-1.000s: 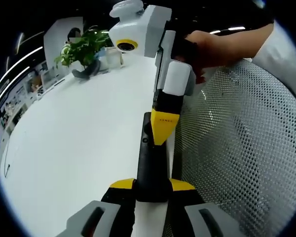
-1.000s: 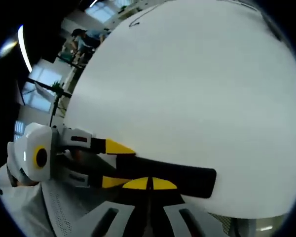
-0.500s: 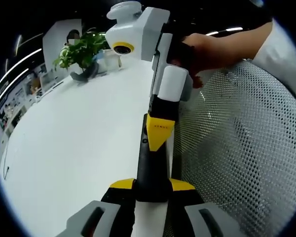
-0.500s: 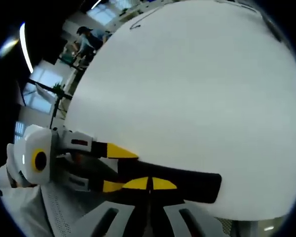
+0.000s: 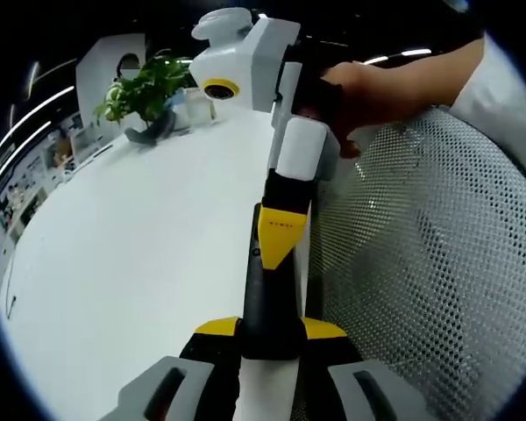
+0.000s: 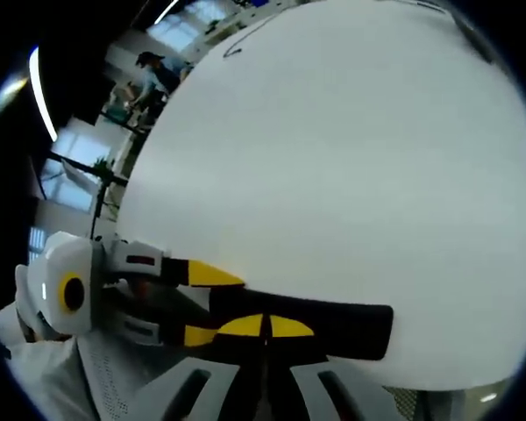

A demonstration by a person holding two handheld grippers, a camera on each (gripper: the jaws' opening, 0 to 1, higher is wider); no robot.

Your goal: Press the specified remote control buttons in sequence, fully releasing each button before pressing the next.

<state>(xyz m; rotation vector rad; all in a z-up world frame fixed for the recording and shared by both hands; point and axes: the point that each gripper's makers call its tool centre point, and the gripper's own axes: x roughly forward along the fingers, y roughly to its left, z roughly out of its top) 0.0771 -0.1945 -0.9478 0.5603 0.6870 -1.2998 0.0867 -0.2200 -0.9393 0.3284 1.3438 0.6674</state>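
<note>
Clamping the black remote [image 5: 267,303] — left gripper [image 5: 270,329] grips its near end above the white table [image 5: 131,254].
Right gripper [image 5: 282,239] — yellow tips closed together, touching the remote's face.

The only lettering in sight is a short dark mark on the yellow tip of the right gripper [image 5: 281,230], perhaps a brand name, too small to read.

Bright even overhead light, mild glare on glossy white tabletop [image 5: 131,254], ceiling strip lights [image 6: 40,92] blown out, strong fisheye bending at edges, background soft.
</note>
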